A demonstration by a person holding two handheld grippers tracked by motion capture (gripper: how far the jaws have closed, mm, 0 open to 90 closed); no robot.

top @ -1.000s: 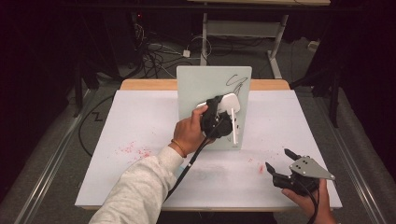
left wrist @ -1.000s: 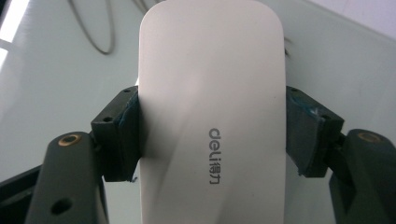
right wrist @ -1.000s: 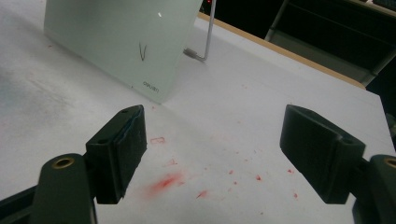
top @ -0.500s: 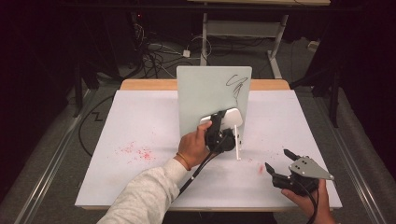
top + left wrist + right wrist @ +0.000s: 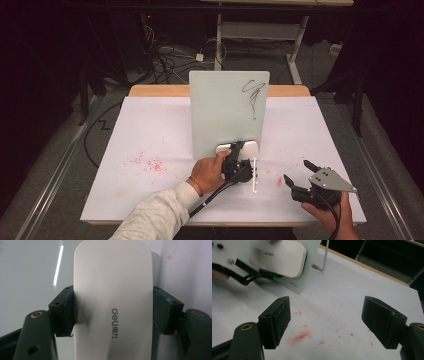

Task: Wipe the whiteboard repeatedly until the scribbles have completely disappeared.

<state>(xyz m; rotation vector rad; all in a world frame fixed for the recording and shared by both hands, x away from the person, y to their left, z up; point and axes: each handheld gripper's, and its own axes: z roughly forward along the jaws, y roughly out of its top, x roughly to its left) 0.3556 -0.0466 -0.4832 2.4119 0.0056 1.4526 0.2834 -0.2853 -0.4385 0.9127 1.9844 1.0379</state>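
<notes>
A pale whiteboard point(image 5: 227, 110) stands upright in the middle of the table, with a black scribble point(image 5: 252, 95) near its top right. My left gripper point(image 5: 237, 162) is shut on a white eraser point(image 5: 239, 148) and holds it against the board's bottom edge. In the left gripper view both pads clamp the eraser point(image 5: 112, 302) by its sides. My right gripper point(image 5: 297, 171) rests open near the front right, jaws wide apart and nothing between them. The right gripper view looks past my right gripper point(image 5: 327, 315) to the eraser point(image 5: 278, 257) and the whiteboard point(image 5: 307, 272).
White paper point(image 5: 150, 130) covers the table. Red smudges lie on it at the left point(image 5: 147, 162) and in front of the right gripper point(image 5: 300, 336). A thin white rod point(image 5: 255, 175) lies just right of the left gripper. A metal rod point(image 5: 324, 257) stands beside the board.
My left gripper has carried the eraser down the board from mid-height to its bottom edge. The right gripper has stayed put, open.
</notes>
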